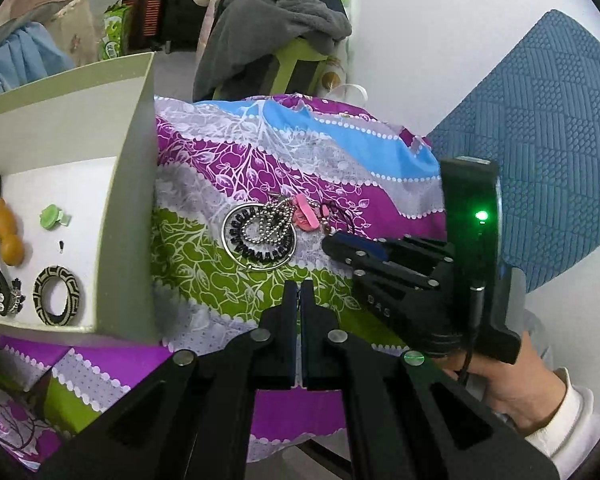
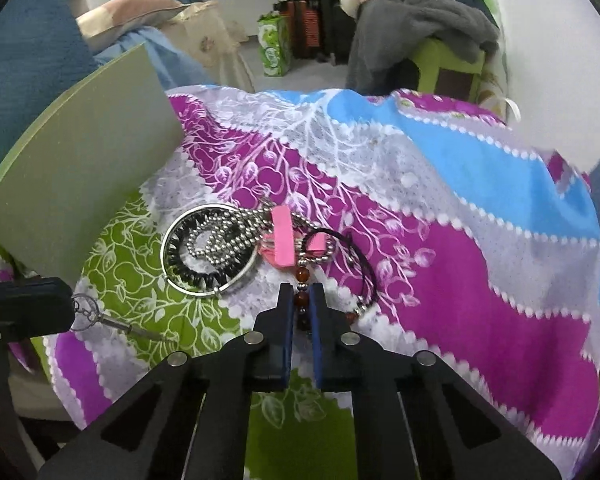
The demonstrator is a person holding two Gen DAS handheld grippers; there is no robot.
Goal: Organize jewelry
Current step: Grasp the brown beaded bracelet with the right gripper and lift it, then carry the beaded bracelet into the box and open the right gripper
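Note:
A tangle of jewelry lies on the patterned cloth (image 2: 460, 260): a silver hoop (image 2: 208, 256) around a black coil and a ball chain (image 1: 274, 220), a pink clip (image 2: 282, 236), and a black cord with red-brown beads (image 2: 303, 300). My right gripper (image 2: 301, 292) is shut on those beads; in the left wrist view it (image 1: 332, 242) reaches into the pile's right side. My left gripper (image 1: 300, 286) is shut just short of the hoop. A small metal ring with a pin (image 2: 86, 312) sits at its tip (image 2: 56, 300); I cannot tell whether it is gripped.
An open grey-green box (image 1: 132, 200) stands left of the pile with an orange gourd pendant (image 1: 8, 232), a green piece (image 1: 51, 216) and a patterned ring (image 1: 56, 294) inside. A person's hand (image 1: 512, 384) holds the right gripper. A blue mat (image 1: 560, 140) is at right, a chair with grey clothes (image 1: 284, 12) behind.

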